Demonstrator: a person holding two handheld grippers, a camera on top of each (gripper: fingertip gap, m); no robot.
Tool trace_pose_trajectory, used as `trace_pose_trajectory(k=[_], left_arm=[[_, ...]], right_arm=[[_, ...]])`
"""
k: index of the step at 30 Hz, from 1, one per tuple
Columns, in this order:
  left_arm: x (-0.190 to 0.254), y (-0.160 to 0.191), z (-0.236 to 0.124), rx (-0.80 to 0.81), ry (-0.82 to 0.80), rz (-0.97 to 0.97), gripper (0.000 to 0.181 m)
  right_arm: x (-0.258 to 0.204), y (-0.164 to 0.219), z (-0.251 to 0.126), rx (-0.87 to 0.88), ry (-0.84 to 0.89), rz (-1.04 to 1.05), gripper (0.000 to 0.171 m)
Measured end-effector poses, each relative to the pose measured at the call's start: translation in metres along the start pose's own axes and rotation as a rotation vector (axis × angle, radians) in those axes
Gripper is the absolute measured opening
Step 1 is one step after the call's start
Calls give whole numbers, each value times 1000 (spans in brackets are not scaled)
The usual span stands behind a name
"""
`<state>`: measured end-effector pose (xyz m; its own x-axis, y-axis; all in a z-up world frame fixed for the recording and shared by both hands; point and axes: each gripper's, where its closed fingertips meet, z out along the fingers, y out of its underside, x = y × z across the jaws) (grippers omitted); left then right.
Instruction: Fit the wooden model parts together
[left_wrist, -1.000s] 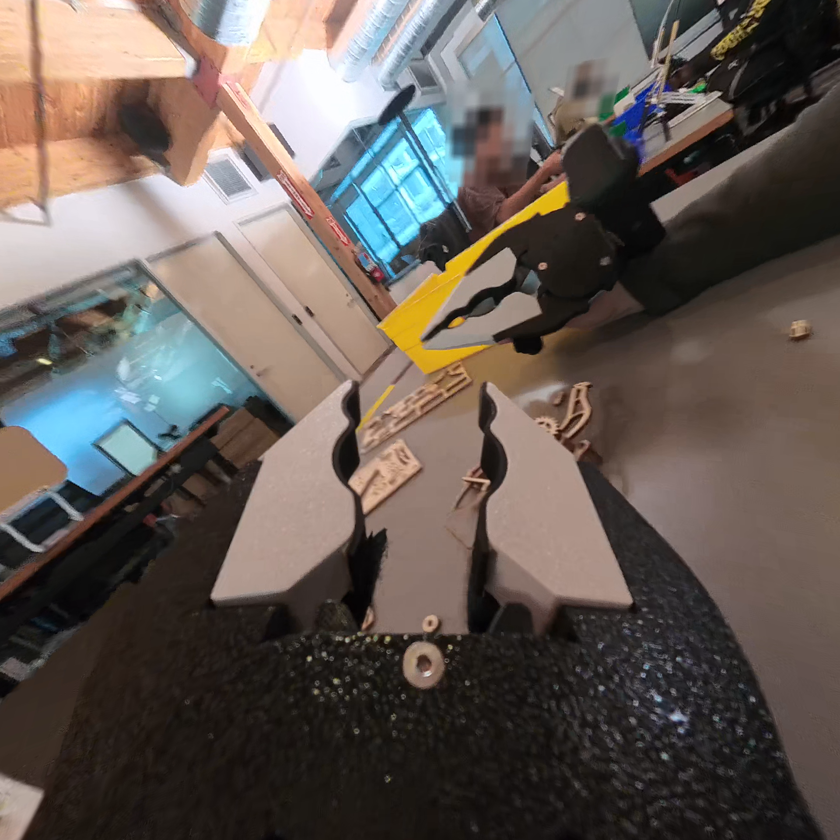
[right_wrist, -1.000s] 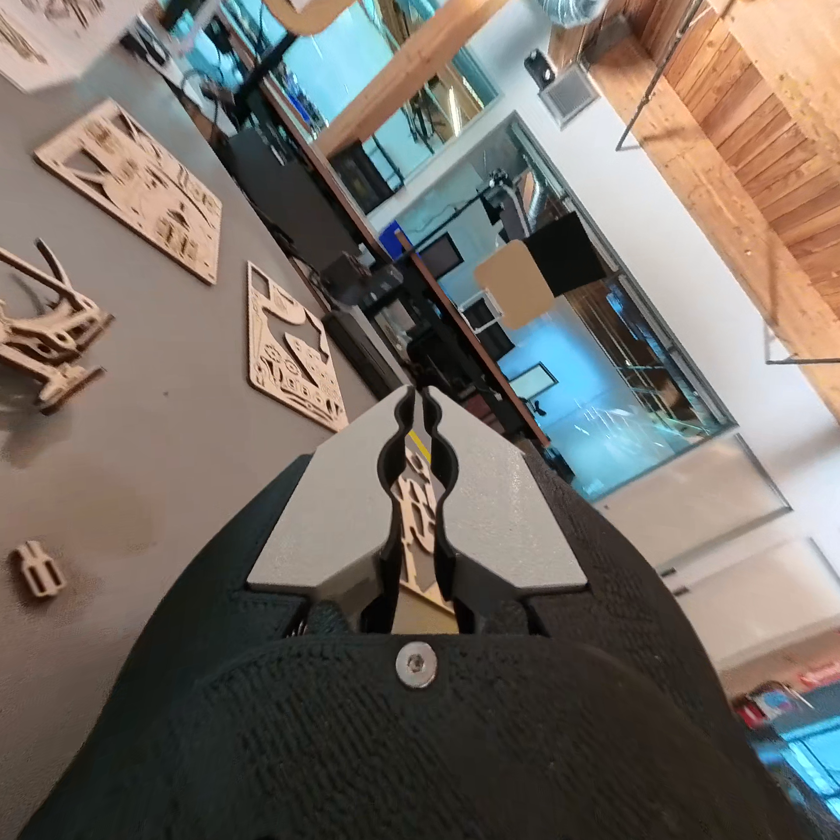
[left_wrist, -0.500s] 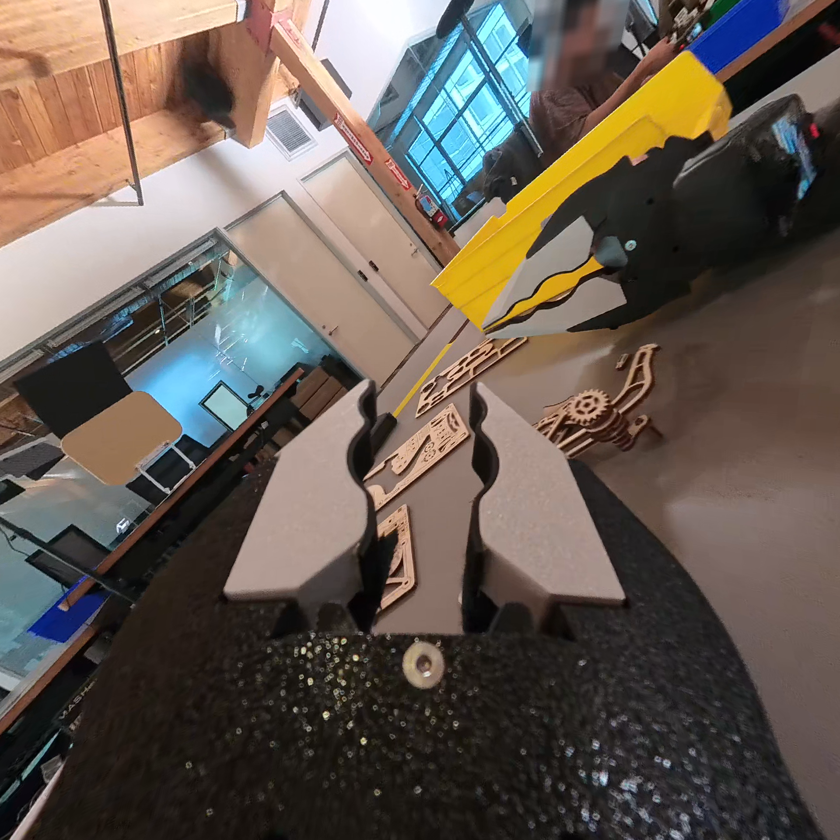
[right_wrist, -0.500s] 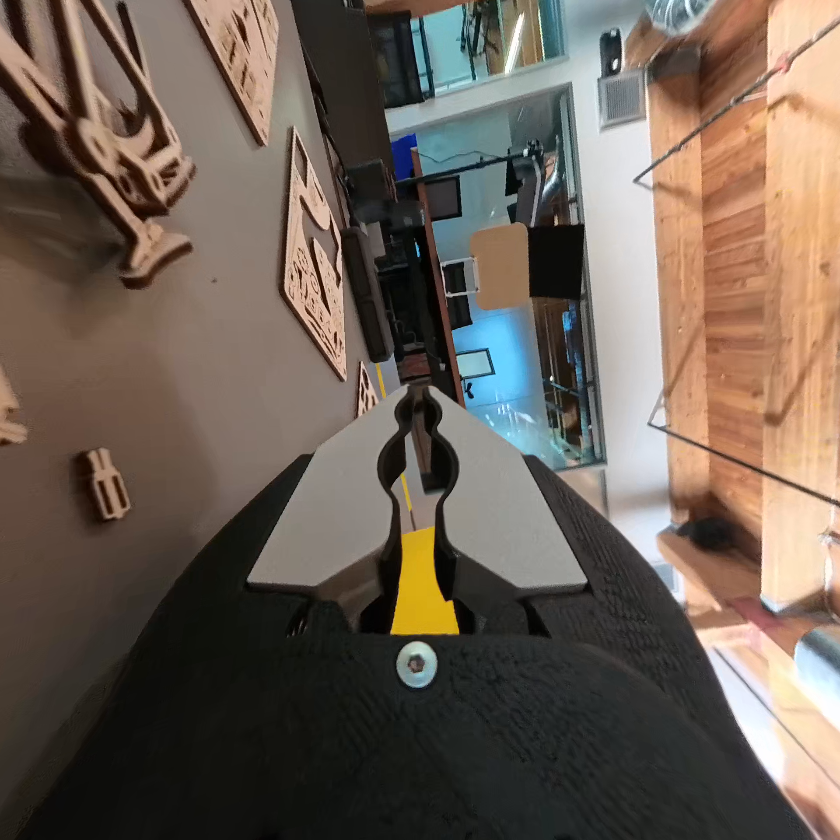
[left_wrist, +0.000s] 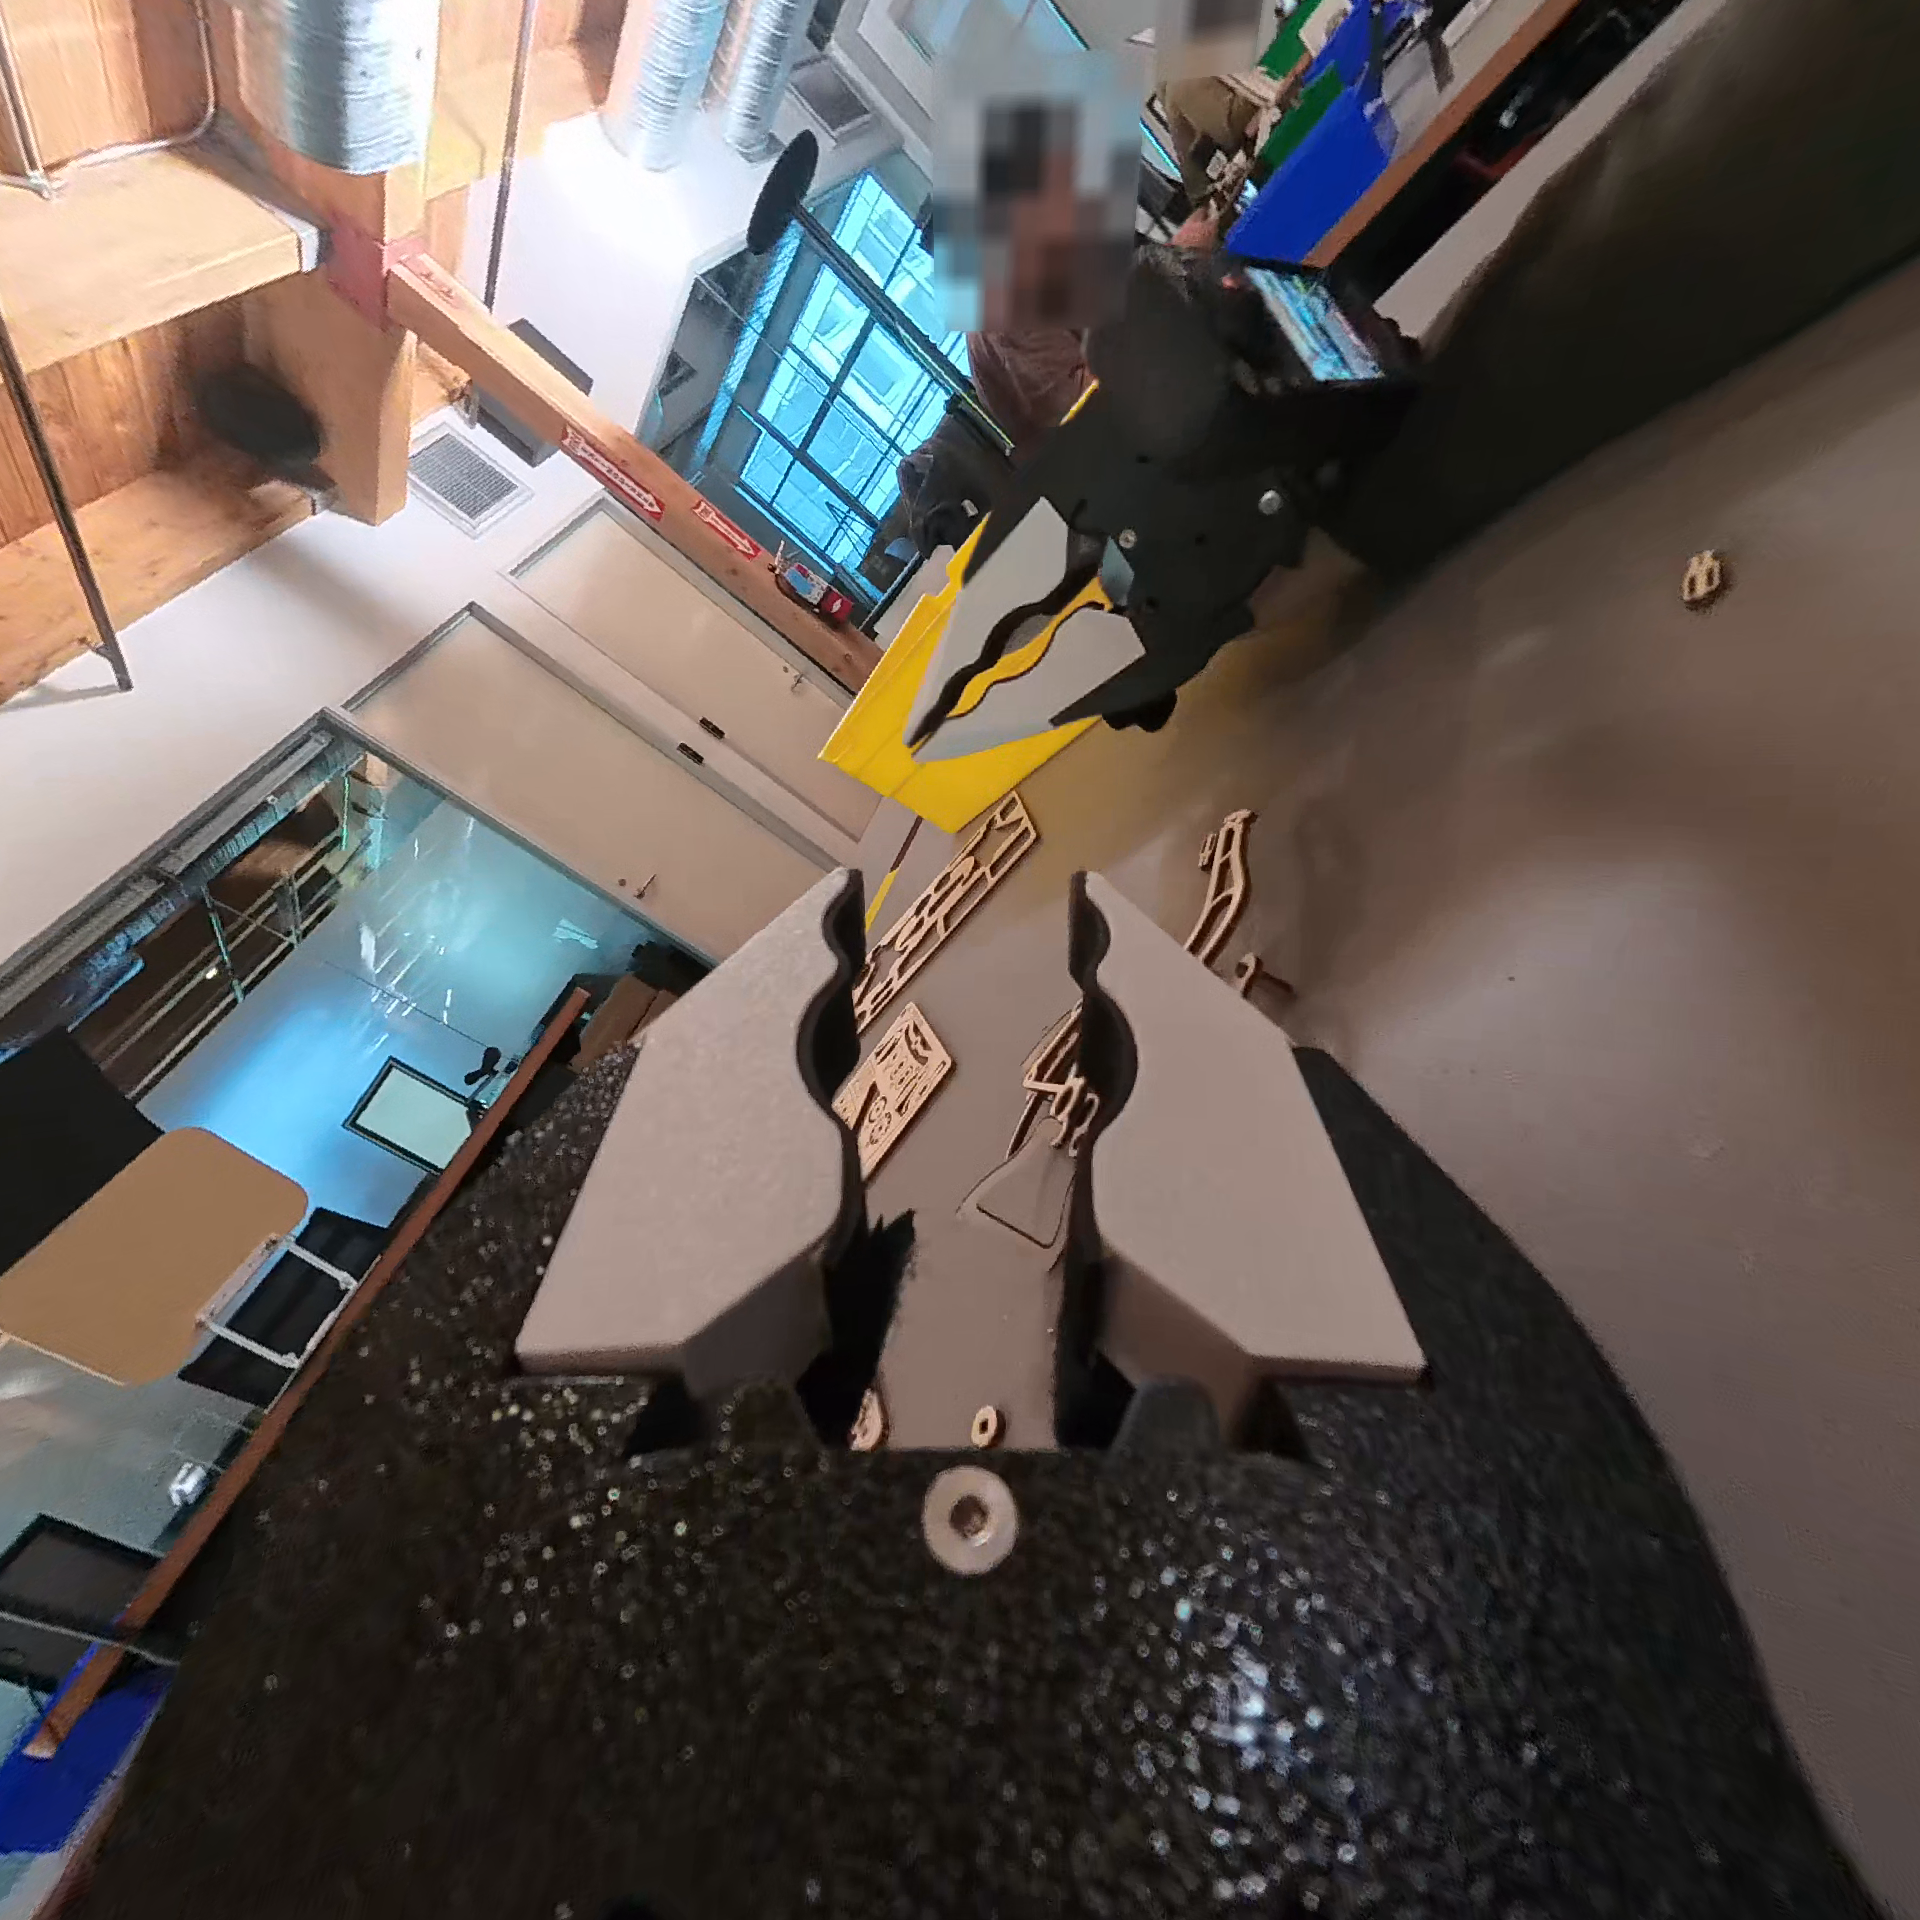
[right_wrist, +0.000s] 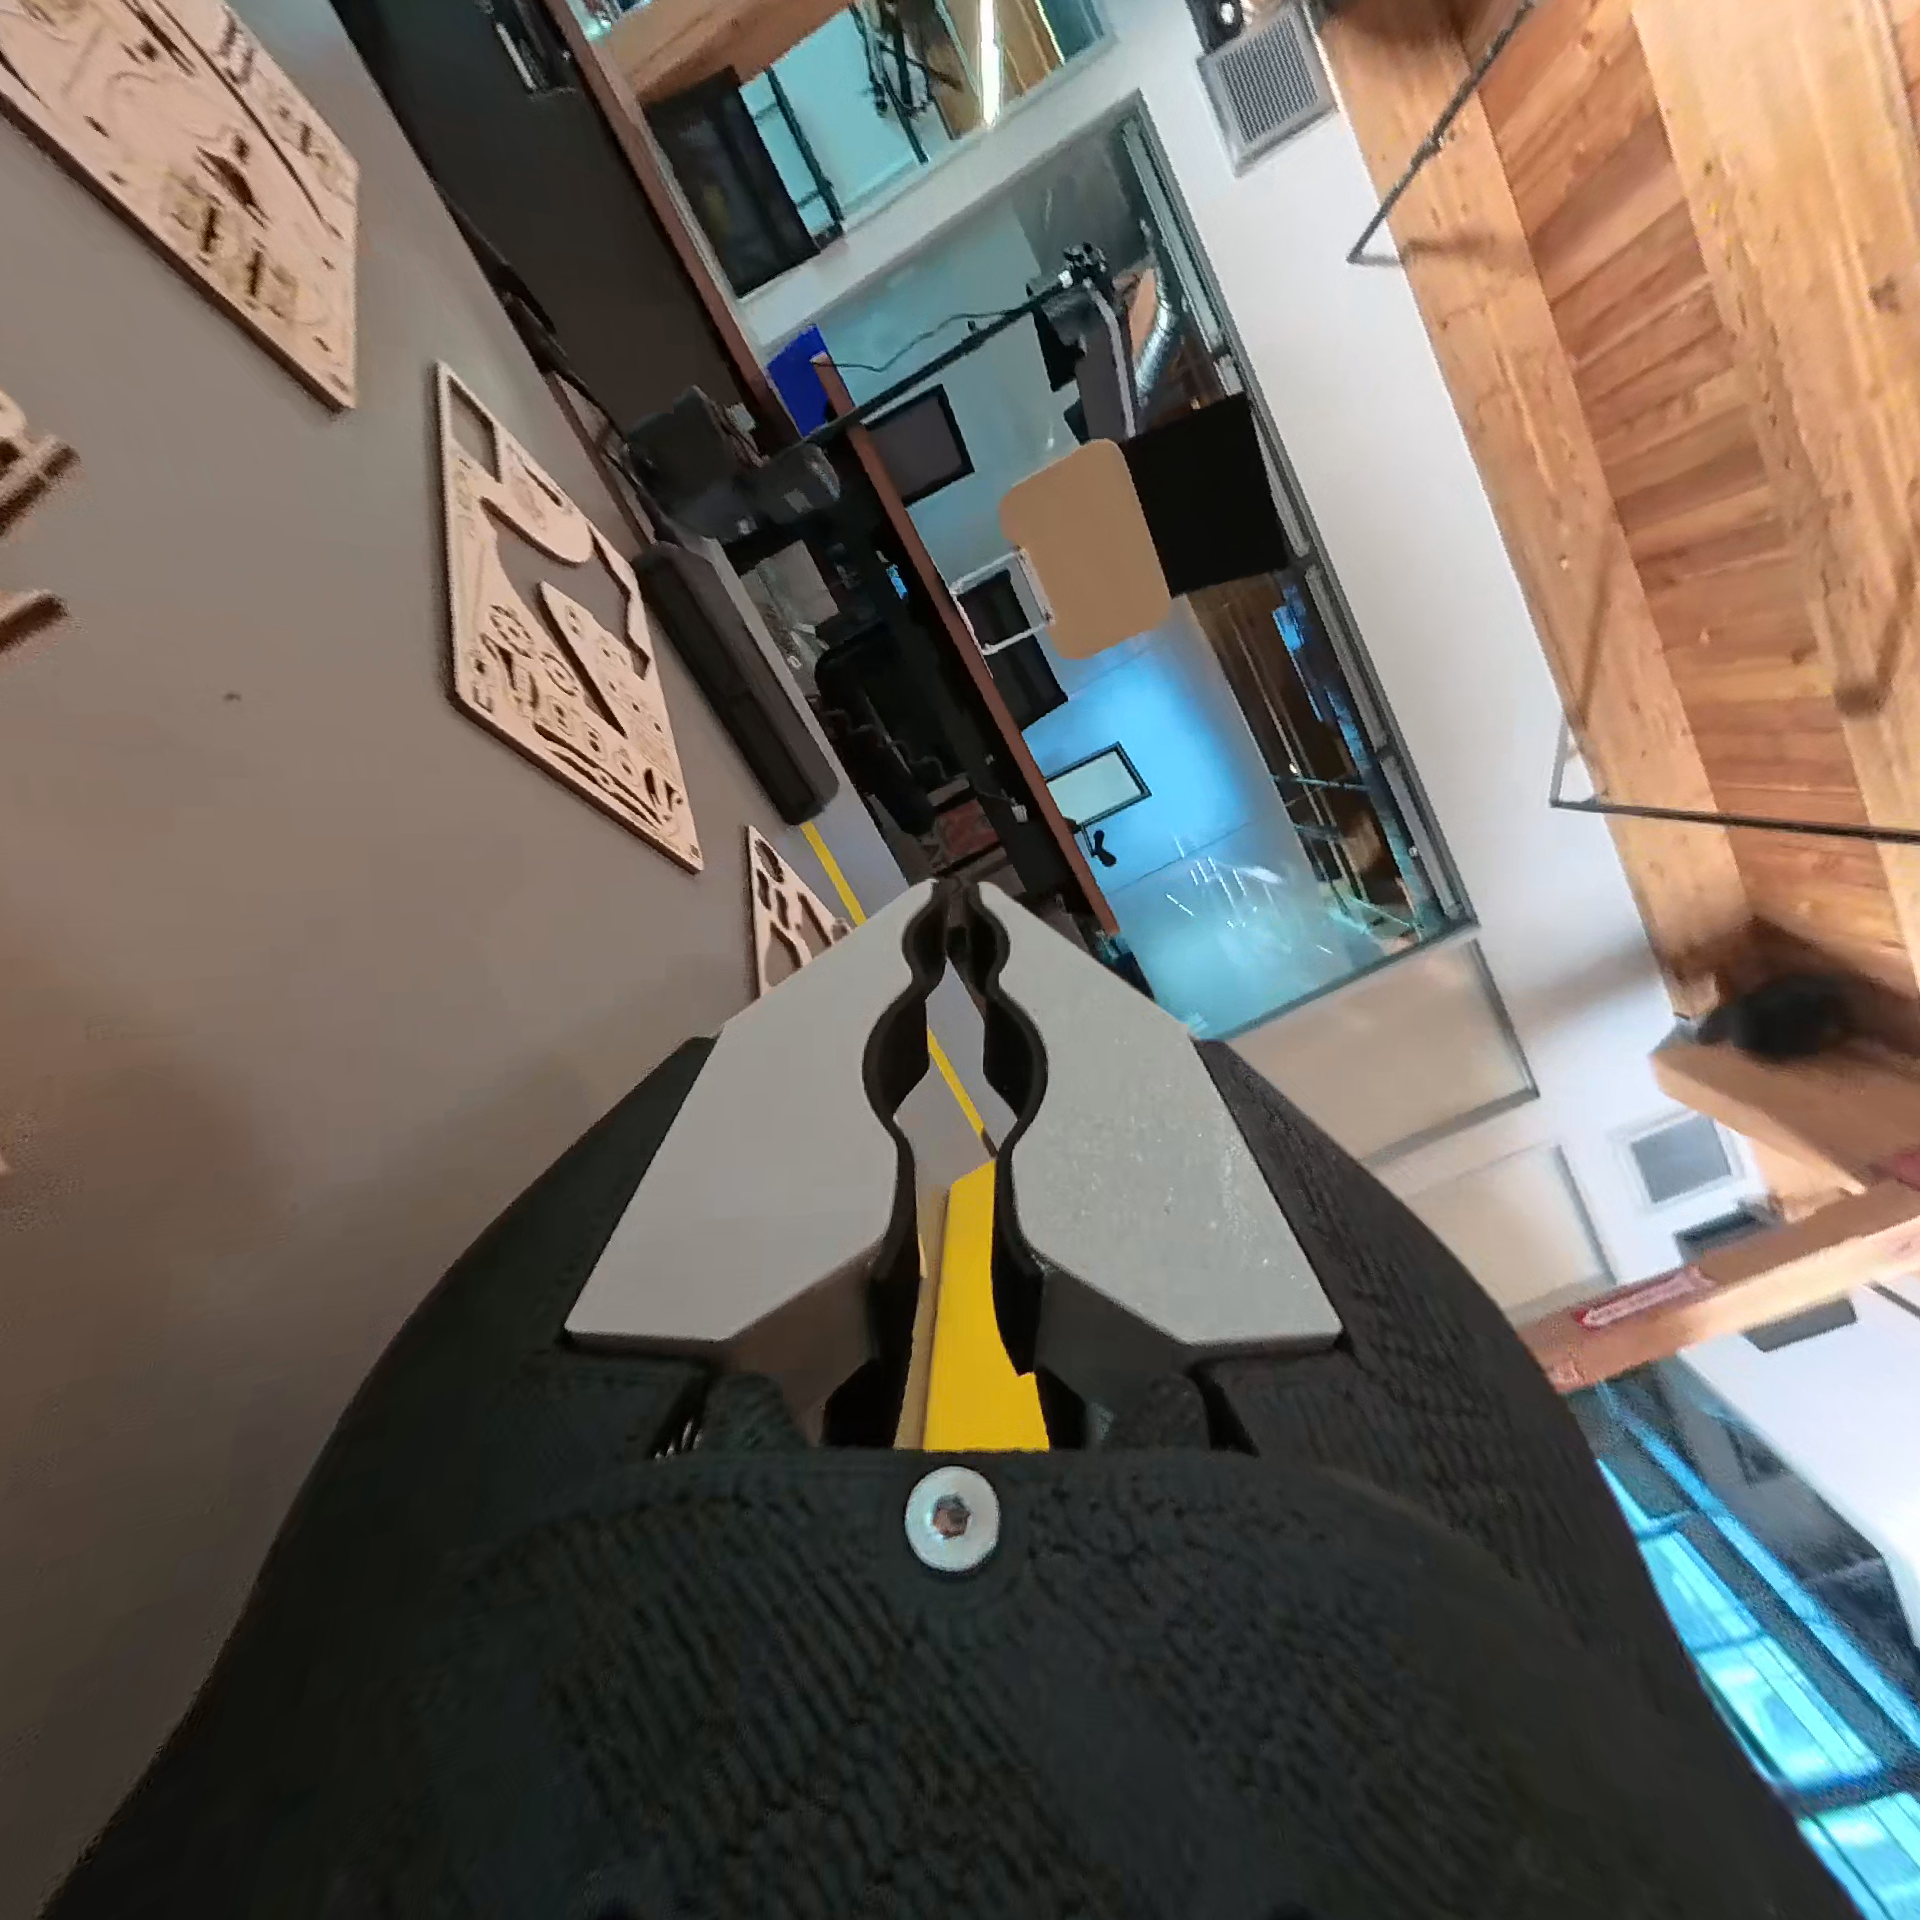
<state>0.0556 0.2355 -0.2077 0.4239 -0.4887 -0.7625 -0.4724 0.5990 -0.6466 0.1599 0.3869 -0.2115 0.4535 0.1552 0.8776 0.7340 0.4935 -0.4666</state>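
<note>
Two hand-held grippers, both without wood. Left hand-held gripper (left_wrist: 964, 894) spread wide and empty, tilted above the desk (left_wrist: 1558, 1039). Right hand-held gripper (right_wrist: 956, 902) pressed together at the tips, nothing seen between them.

Half-built wooden model (left_wrist: 1060, 1091) flat on the desk just beyond the left fingers, partly hidden by one.

Likely trouble: closing askew on thin struts, so snapping or skidding the model; overlooking the small loose part (left_wrist: 1704, 590) far right.

Shown by the left wrist only: model, loose part, yellow bin (left_wrist: 935, 774). Shown best by the right wrist: cut-out sheets (right_wrist: 561, 665) along the desk's left.
</note>
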Motion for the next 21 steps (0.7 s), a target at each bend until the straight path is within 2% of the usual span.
trace_pose_trajectory(k=[3,4,10,16,21], left_arm=[[5,0,2,-12,11,46,35],[8,0,2,-17,17,60,39],[18,1,5,-33,46,121,31],[19,1,6,-32,33,182,31],[20,0,6,-33,33,183,31]], right_arm=[[1,0,-2,0,5,-15,0],[1,-1,-2,5,4,-15,0],[5,1,-2,2,15,22,0],[1,5,1,-17,0,-2,0],[-2,0,-1,1,-11,-24,0]])
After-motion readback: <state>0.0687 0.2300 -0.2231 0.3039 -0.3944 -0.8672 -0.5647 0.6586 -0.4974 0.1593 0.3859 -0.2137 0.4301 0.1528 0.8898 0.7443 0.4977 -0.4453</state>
